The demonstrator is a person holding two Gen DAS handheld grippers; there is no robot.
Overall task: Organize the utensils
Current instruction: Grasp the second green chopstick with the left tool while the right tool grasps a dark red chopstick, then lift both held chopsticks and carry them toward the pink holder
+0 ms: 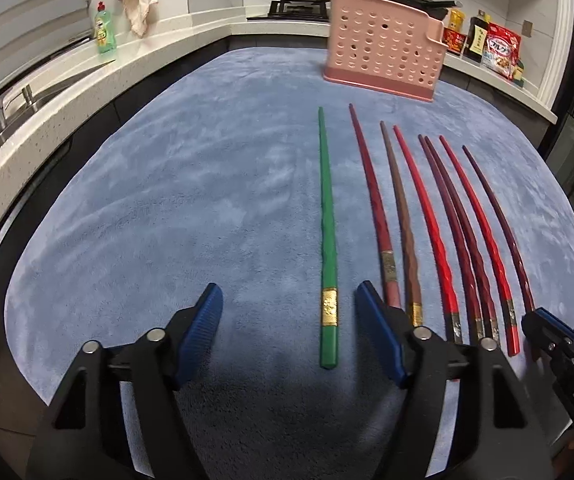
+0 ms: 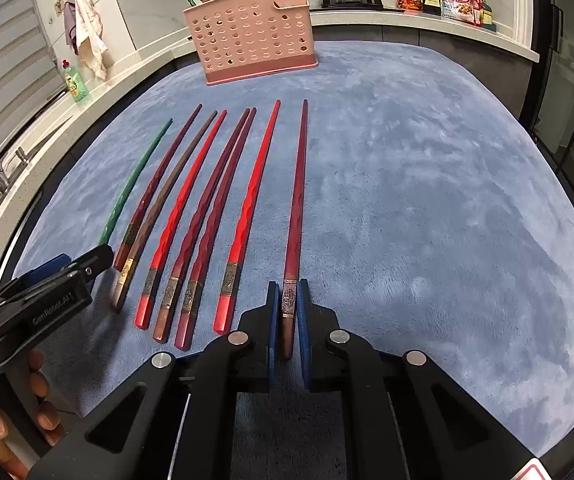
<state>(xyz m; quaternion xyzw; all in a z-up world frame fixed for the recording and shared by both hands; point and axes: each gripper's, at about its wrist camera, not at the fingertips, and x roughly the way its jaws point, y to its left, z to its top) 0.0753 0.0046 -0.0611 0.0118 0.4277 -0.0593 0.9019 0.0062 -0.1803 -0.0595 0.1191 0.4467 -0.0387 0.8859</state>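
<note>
Here, blue mat [image 1: 167, 200] fronts kitchen counter [image 1: 191, 26]; left fingers [image 1: 203, 320] spread, right fingers [image 2: 273, 320] pinching chopstick [image 2: 297, 208].

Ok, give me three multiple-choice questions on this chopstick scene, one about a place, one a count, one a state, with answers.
1. Where does the green chopstick lie among the chopsticks?
A. far left end
B. middle
C. far right end

2. How many chopsticks lie on the blue mat?
A. five
B. eight
C. ten

3. What is the right gripper doing?
A. wide open
B. closed on the dark red chopstick
C. holding the pink basket

Answers: A, it lies left of all the others; B, eight count in the right wrist view; B, its blue pads press the chopstick's handle end.
</note>
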